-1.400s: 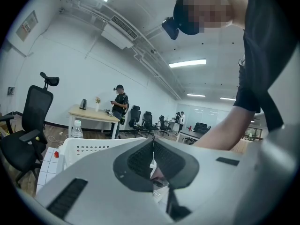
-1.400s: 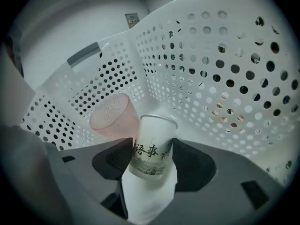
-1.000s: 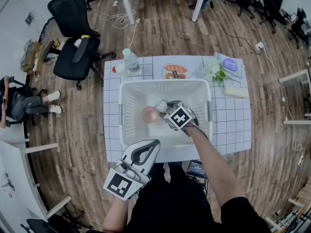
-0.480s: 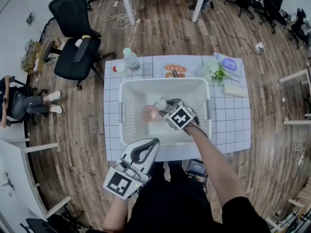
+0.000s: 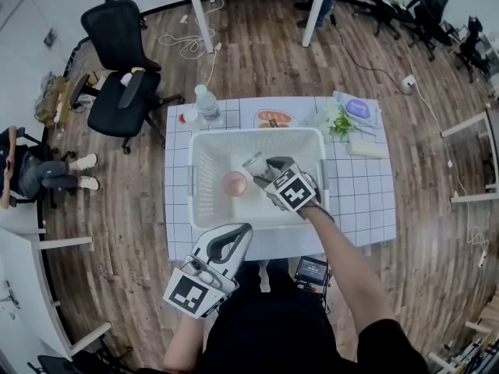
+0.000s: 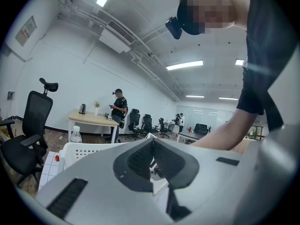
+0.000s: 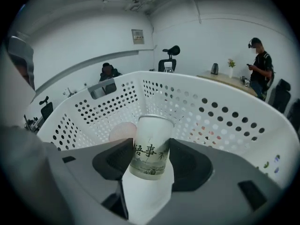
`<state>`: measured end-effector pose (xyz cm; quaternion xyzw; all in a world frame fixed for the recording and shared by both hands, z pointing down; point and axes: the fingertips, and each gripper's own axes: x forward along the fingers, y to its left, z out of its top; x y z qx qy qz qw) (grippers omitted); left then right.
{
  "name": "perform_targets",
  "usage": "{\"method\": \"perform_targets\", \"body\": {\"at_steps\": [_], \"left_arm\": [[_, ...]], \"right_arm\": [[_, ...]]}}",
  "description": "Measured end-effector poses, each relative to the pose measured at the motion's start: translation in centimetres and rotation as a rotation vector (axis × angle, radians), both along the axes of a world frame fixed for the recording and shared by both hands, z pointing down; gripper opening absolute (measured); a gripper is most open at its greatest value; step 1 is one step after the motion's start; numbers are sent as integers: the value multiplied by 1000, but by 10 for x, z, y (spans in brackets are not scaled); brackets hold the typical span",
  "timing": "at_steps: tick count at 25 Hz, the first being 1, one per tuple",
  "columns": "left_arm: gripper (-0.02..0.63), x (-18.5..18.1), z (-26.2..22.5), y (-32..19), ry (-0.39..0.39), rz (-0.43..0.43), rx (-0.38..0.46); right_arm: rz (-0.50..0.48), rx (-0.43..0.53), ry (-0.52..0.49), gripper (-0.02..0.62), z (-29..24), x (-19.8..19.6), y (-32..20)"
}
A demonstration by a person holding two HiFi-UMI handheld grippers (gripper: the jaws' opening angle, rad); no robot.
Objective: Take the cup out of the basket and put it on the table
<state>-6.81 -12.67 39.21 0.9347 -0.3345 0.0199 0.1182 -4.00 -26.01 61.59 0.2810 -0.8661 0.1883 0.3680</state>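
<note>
Against half a second ago: the right tool (image 5: 259, 170) sits a little higher over the basket (image 5: 257, 133), and its marker cube reads larger in the head view. The cup (image 5: 252, 162) has come up with it. The left tool (image 5: 234, 240) has not shifted and hangs off the near edge of the tabletop (image 5: 359, 201).

Right gripper view: the right tool (image 7: 150, 162) is clamped on the cup (image 7: 150, 146), one pad on each side of its lower body. The cup stands upright, with dark characters on its wall. It is still inside the basket's outline, the perforated wall (image 7: 211, 111) curving behind it.

Left gripper view: the left tool (image 6: 152, 149) has its jaws pressed together with nothing between them.

Count:
- Cups: one, held.
- Baskets: one, white.
- Pink round object (image 5: 235, 183): one, lying in the basket just left of the cup, also visible behind it (image 7: 122, 131).
- Bottles: one (image 5: 207, 100), on the tabletop beyond the basket.
- Tools: two.
</note>
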Motion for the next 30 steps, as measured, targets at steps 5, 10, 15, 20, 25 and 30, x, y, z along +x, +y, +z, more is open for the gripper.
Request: {"method": "perform_targets", "body": {"at_steps": [5, 10, 15, 20, 25, 30], "left_arm": [[9, 3, -2, 11, 4, 7, 0], [9, 7, -8, 19, 10, 10, 14], [9, 6, -13, 27, 5, 7, 29], [9, 4, -17, 35, 10, -4, 34], [9, 4, -16, 40, 5, -8, 30], [9, 8, -19, 42, 3, -3, 41]], "right_arm": [[8, 80, -59, 245, -44, 1, -1], [-10, 164, -108, 245, -89, -4, 3], [-16, 250, -171, 245, -138, -5, 18], [-28, 322, -227, 245, -179, -2, 42], [-41, 385, -263, 245, -209, 4, 69], [-40, 428, -318, 245, -229, 14, 97]]}}
